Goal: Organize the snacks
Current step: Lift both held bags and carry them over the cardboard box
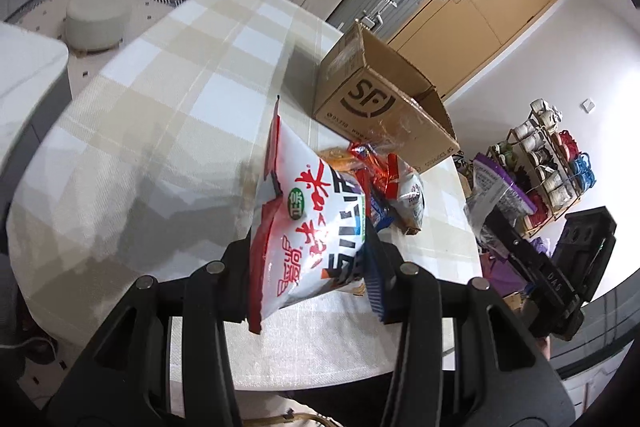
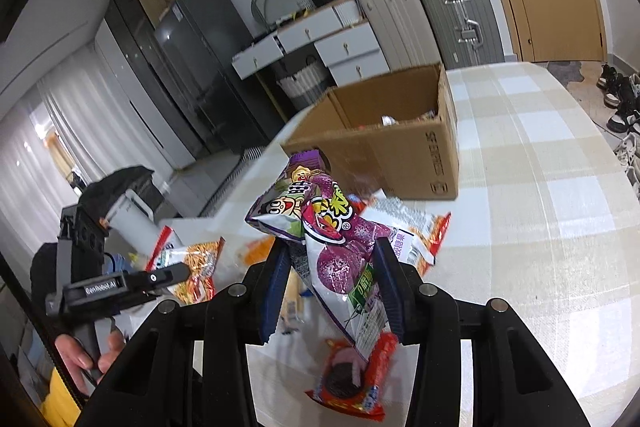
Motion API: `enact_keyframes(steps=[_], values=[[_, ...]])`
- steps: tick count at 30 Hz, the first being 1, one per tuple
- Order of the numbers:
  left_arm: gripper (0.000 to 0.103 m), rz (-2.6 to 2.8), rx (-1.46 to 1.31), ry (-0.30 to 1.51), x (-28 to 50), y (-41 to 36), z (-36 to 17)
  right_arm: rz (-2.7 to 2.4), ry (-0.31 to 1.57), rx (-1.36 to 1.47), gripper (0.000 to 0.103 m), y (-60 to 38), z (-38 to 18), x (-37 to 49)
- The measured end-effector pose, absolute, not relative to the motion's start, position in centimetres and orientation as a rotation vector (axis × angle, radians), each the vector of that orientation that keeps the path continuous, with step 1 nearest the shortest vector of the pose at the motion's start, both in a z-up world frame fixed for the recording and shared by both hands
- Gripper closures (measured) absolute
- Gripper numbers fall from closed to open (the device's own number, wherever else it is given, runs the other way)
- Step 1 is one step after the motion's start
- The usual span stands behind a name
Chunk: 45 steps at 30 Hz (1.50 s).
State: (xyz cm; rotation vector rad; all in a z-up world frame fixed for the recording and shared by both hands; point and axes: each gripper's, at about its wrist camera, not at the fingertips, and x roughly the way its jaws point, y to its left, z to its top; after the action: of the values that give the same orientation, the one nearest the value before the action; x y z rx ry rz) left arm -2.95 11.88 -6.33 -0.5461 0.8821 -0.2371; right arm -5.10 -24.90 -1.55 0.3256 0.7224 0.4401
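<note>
The left gripper [image 1: 308,267] is clamped on a red-and-white snack bag [image 1: 304,223], holding it upright above the near part of the checked tablecloth [image 1: 160,115]. Beyond the bag, a small heap of loose snack packets [image 1: 396,187] lies on the cloth, and just behind the heap stands an open cardboard box [image 1: 372,99] with a printed logo on its side. The right gripper [image 2: 330,279] pinches a purple snack bag [image 2: 332,243] between its blue-padded fingers [image 2: 386,283], lifted clear of the table. Under it, at the near edge, lies a red cookie packet [image 2: 348,379], and an orange noodle-snack packet [image 2: 196,267] rests to the left. The box [image 2: 400,147] sits farther back, open at the top with a few wrappers visible inside. Suitcases [image 2: 432,15] stand against the far wall.
</note>
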Motion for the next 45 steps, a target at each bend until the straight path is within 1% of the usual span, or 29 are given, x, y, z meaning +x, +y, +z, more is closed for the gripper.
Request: enact_keyframes(steps=[18, 28, 38, 45], values=[[0.063, -0.257, -0.479, 0.813, -3.0, 10.9, -4.0, 0.420, 0.641, 0.351, 0.060, -24.8, 0.2, -5.6], [0.063, -0.288, -0.468, 0.812, -2.6, 10.0, -3.0, 0.390, 0.617, 0.359, 0.060, -25.6, 1.0, -5.4], [0.063, -0.314, -0.387, 0.762, 0.6, 7.2, 1.3, 0.371, 0.529, 0.294, 0.060, -25.0, 4.8, -3.2], [0.063, -0.348, -0.332, 0.743, 4.5, 4.0, 4.7, 0.392, 0.524, 0.293, 0.060, -24.9, 7.0, 0.4]])
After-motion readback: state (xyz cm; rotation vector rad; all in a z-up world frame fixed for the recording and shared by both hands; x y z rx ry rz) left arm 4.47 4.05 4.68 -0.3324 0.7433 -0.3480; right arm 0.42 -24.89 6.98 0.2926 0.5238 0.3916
